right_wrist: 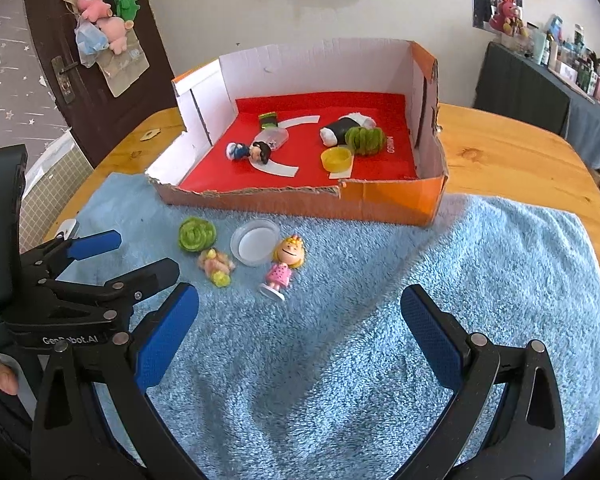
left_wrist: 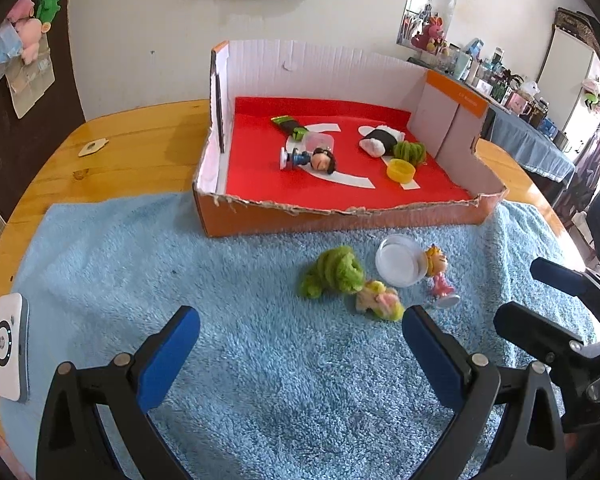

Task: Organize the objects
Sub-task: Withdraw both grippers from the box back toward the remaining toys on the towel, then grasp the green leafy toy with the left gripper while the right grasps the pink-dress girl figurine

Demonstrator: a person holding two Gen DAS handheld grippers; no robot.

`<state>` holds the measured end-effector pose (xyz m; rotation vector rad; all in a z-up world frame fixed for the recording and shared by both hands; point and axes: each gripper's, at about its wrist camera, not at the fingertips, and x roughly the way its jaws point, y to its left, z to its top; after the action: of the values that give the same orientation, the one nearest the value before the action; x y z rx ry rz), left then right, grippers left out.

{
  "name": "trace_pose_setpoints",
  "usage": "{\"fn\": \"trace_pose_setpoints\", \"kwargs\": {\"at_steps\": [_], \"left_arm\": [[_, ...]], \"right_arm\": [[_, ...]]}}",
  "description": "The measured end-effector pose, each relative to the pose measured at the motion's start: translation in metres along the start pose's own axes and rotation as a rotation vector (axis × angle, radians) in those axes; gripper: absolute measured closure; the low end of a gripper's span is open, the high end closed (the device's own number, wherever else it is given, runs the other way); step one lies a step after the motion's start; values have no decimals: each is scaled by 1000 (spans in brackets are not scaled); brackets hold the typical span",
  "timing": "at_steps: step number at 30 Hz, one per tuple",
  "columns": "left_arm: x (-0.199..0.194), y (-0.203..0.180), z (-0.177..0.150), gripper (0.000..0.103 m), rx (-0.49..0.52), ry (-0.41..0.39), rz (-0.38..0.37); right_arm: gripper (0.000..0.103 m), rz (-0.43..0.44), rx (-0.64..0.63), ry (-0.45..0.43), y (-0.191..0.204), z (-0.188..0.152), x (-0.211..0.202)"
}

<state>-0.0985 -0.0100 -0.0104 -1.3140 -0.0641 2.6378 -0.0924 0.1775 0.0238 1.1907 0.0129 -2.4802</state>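
Observation:
On the blue towel (left_wrist: 160, 264) lie a green fuzzy ball (left_wrist: 334, 270) (right_wrist: 196, 234), a small pink and yellow plush (left_wrist: 380, 300) (right_wrist: 216, 266), a clear round lid (left_wrist: 400, 260) (right_wrist: 255, 246) and a blonde figurine in a pink dress (left_wrist: 440, 276) (right_wrist: 284, 264). Behind them stands an orange cardboard box (left_wrist: 340, 218) (right_wrist: 392, 200) with a red floor. My left gripper (left_wrist: 300, 354) (right_wrist: 128, 258) is open and empty, just in front of the plush. My right gripper (right_wrist: 300, 336) (left_wrist: 540, 300) is open and empty, near the figurine's base.
Inside the box lie a dark-haired figurine (left_wrist: 312, 158), a black and white plush (left_wrist: 380, 138), another green fuzzy ball (left_wrist: 410, 152), a yellow cap (left_wrist: 400, 170) and a green-black item (left_wrist: 290, 126). A white device (left_wrist: 10, 346) sits at the left edge of the wooden table (left_wrist: 120, 148).

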Motion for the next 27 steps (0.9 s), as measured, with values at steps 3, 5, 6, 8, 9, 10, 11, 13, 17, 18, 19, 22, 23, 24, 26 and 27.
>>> {"fn": "trace_pose_setpoints", "kwargs": {"at_steps": [3, 5, 6, 8, 9, 10, 11, 13, 17, 18, 19, 22, 23, 24, 26, 27], "left_arm": [[2, 0, 0, 0, -1, -4, 2], [4, 1, 2, 0, -2, -8, 1], [5, 1, 2, 0, -3, -12, -2], [6, 2, 4, 0, -6, -22, 6], [7, 3, 5, 0, -7, -26, 13], [8, 3, 5, 1, -6, -27, 12], [9, 4, 6, 3, -3, -24, 6], [12, 4, 8, 8, 2, -16, 0], [19, 1, 10, 21, 8, -1, -18], [20, 1, 11, 25, 11, 1, -20], [22, 0, 11, 27, 15, 4, -22], [27, -3, 12, 35, 25, 12, -30], [27, -4, 13, 36, 27, 13, -33], [28, -4, 14, 38, 31, 13, -35], [29, -5, 15, 42, 33, 10, -38], [30, -4, 16, 44, 32, 12, -41]], "right_arm": [[0, -5, 4, 3, -3, -1, 3], [0, -19, 2, 1, -3, 0, 4], [0, -23, -1, 1, -3, 0, 5], [0, -34, -7, 0, -4, 1, 7], [1, -39, -8, 1, -4, 2, 8], [2, -41, -8, 2, -4, 2, 9], [5, -41, -9, 5, -4, 3, 11], [21, -38, -8, 12, -5, 3, 14], [36, -27, -6, 36, -5, 5, 23], [40, -23, -7, 39, -4, 5, 25], [43, -16, -9, 44, -3, 6, 27], [48, -2, -15, 54, 0, 7, 32], [48, 4, -18, 58, 1, 8, 35], [49, 9, -20, 61, 2, 9, 37], [51, 15, -22, 68, 4, 11, 41], [53, 17, -24, 70, 4, 12, 43]]}}
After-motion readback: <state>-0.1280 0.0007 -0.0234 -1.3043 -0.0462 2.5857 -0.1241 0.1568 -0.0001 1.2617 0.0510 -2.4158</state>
